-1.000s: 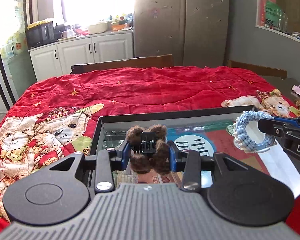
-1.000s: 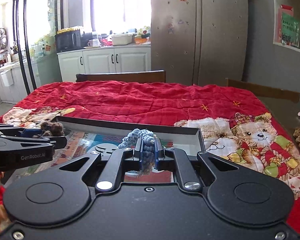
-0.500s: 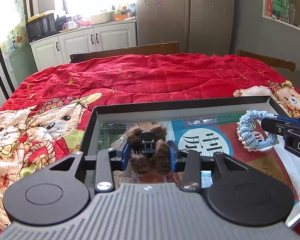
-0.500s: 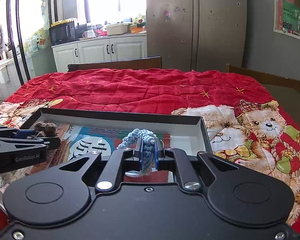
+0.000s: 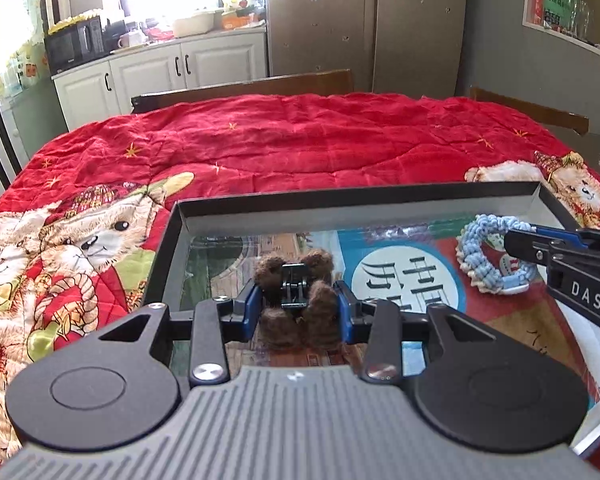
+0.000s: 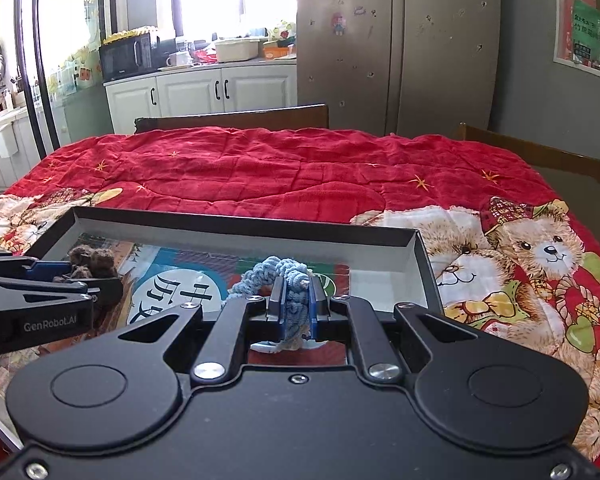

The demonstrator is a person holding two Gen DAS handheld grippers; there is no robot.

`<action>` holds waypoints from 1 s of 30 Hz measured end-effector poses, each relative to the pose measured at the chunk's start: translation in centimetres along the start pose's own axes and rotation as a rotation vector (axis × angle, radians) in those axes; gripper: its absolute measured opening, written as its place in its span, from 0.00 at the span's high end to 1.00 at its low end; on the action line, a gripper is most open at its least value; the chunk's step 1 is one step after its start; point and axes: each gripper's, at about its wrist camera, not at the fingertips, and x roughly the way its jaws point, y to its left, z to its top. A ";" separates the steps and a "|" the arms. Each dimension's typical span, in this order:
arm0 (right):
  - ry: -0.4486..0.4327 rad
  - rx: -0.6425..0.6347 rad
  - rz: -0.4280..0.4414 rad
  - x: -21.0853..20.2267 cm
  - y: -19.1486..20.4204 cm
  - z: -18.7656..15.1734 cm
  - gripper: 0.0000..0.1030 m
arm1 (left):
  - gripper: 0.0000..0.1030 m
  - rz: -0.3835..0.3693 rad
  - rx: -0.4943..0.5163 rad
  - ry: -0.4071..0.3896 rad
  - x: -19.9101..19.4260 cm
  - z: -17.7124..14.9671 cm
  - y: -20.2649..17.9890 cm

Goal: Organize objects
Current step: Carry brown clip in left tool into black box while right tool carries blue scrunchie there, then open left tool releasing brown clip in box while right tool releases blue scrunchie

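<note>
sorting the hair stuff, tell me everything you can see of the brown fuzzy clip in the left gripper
The brown fuzzy clip is a hair claw: a black plastic hinge and spring in the middle, with four dark brown fluffy pom-pom lobes around it, two far and two near. The left gripper is shut on it, its blue pads pressing the near lobes from both sides. It is over the left part of the shallow black box, above the printed bottom; whether it touches the bottom cannot be told.

brown fuzzy hair claw (image 5: 296, 300) – held over tray | blue braided ring (image 5: 490, 256) – held alongside
</note>
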 end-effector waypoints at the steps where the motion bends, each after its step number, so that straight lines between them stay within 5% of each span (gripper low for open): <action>1: 0.006 -0.001 0.001 0.1 0.0 0.0 0.90 | 0.59 0.001 0.000 -0.001 0.0 0.0 0.0; 8: 0.034 -0.009 0.005 0.6 0.1 -0.1 0.90 | 0.56 0.008 0.009 -0.002 0.0 0.0 -0.1; 18: 0.078 -0.005 0.008 1.2 0.0 -0.1 0.87 | 0.40 0.011 0.014 -0.005 -0.1 0.0 -0.1; 30: 0.068 0.010 -0.007 0.9 -0.2 0.1 0.63 | 0.24 0.037 0.030 -0.039 -0.8 0.0 -0.3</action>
